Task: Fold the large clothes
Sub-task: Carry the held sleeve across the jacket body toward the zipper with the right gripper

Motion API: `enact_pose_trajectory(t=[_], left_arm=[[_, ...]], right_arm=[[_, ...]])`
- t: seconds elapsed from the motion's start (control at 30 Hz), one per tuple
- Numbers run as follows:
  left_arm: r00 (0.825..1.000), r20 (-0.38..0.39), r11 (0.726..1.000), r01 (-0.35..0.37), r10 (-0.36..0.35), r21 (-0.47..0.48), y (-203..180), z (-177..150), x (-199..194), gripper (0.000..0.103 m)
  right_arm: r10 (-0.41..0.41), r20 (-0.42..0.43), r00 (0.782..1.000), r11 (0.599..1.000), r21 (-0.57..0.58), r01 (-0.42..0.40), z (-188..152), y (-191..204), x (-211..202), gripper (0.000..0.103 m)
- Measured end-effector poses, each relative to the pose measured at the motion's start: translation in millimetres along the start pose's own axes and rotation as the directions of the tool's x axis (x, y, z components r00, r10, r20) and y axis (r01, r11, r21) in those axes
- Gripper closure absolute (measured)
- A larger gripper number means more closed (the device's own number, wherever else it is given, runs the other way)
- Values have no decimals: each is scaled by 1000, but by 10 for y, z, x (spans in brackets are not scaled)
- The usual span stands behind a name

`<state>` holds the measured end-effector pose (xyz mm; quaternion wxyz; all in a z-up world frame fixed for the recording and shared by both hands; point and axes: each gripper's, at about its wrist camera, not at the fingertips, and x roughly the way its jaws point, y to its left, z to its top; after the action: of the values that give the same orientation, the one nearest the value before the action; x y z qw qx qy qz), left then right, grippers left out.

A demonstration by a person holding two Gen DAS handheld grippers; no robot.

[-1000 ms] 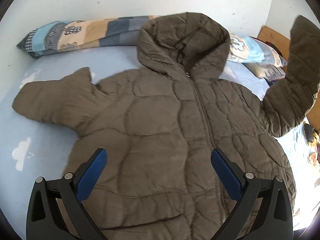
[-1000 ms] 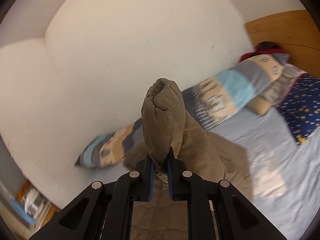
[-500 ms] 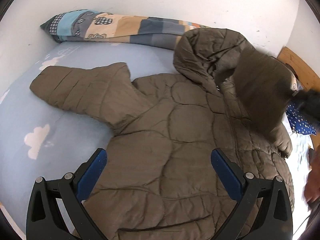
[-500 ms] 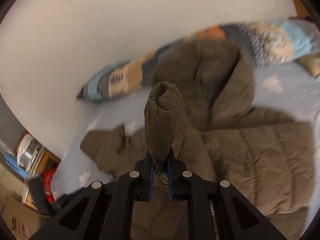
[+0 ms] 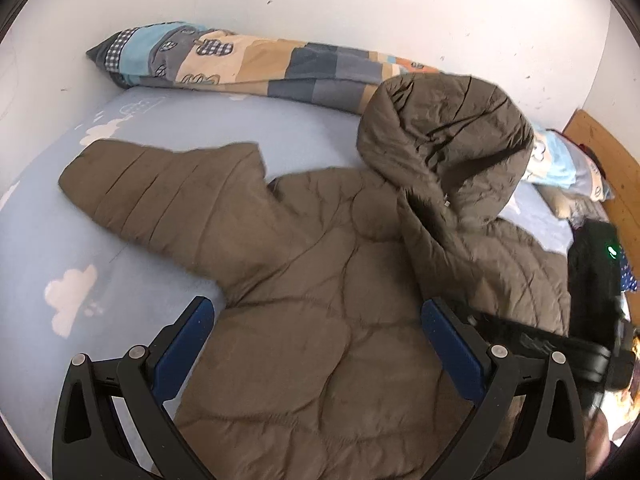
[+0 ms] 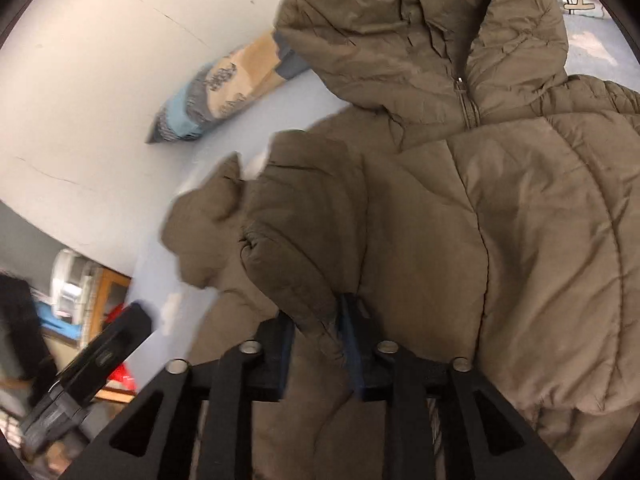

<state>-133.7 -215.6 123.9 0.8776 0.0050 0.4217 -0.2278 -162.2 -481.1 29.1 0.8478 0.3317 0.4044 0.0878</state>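
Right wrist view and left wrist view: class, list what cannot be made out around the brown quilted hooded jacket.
- Brown quilted hooded jacket: hem cut off by the left wrist view's bottom edge.
- Its folded sleeve cuff: tip hidden between the right gripper's opening jaws.
- Shelf clutter: blurred, right wrist view.

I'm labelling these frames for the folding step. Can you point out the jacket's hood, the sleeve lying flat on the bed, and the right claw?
hood [image 5: 444, 140], left wrist view, on its quilted top.
flat sleeve [image 5: 160, 188], left wrist view, mid-sleeve.
right claw [image 6: 316, 344], right wrist view, midway between its fingertips, jaws opening with the other cuff between them.
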Motion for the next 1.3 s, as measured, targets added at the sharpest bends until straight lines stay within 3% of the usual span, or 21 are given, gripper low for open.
enact_pose_trajectory(t=[0.07, 0.1, 0.17, 0.23, 0.3, 0.37, 0.4, 0.43, 0.5, 0.6, 0.7, 0.73, 0.8, 0.9, 0.97, 1.1, 1.23, 1.3], left_arm=[[999, 31, 1000, -10, 9, 18, -64, 73, 21, 0], [999, 47, 1000, -11, 10, 27, -102, 105, 39, 0], [998, 61, 1000, -1, -1, 31, -163, 145, 74, 0], [998, 65, 999, 16, -18, 40, -232, 161, 116, 0], [997, 55, 998, 43, -46, 53, -322, 154, 171, 0], [998, 38, 996, 55, -58, 76, -414, 127, 235, 0], [998, 30, 994, 52, -55, 94, -462, 113, 278, 0], [998, 27, 993, 46, -49, 105, -487, 92, 304, 0], [999, 9, 990, 34, -35, 135, -565, 57, 417, 0], [999, -25, 989, 27, -23, 148, -625, 24, 595, 0], [996, -79, 988, -18, 31, 155, -639, -42, 838, 0], [989, -131, 986, -48, 70, 162, -631, -82, 978, 0], [982, -181, 990, -31, 56, 138, -592, -131, 1129, 0], [979, -195, 988, -37, 66, 150, -611, -109, 1146, 0], [979, -194, 990, -32, 59, 140, -582, -96, 1106, 0], [991, -125, 992, -22, 38, 123, -561, 27, 848, 0], [997, -61, 995, -36, 42, 98, -448, 144, 627, 0], [998, -59, 997, -32, 36, 67, -333, 183, 587, 0]], right_arm=[[37, 37, 999, 999, -14, -36, 17, 31, -280, 50], [52, 63, 997, 998, -24, -51, 25, 52, -462, 45], [84, 101, 991, 996, -34, -81, 48, 127, -755, 42], [53, 205, 977, 998, -28, -48, 54, 86, -1162, 42], [-69, 283, 957, 998, 14, 68, 66, -99, -1503, 42], [-240, 313, 919, 971, 89, 224, 54, -423, -1692, 45], [-319, 298, 899, 947, 115, 298, 52, -562, -1710, 51], [-405, 275, 872, 914, 144, 379, 35, -755, -1716, 69], [-469, 226, 853, 879, 211, 427, -10, -1120, -1683, 73], [-464, 168, 870, 873, 252, 417, -58, -1414, -1560, 79], [-497, 91, 863, 855, 219, 469, -38, -1494, -1302, 79], [-505, 71, 860, 851, 207, 482, -42, -1545, -1263, 79], [-519, 53, 853, 845, 186, 502, -59, -1574, -1154, 79], [-541, 36, 840, 832, 169, 528, -38, -1555, -1106, 79], [-581, 38, 813, 806, 162, 569, 8, -1405, -1104, 79], [-567, 140, 812, 822, 31, 569, 131, -775, -1082, 79], [-490, 154, 858, 857, -99, 506, 98, -291, -809, 78], [-485, 139, 863, 847, -170, 503, 47, -122, -572, 78]])
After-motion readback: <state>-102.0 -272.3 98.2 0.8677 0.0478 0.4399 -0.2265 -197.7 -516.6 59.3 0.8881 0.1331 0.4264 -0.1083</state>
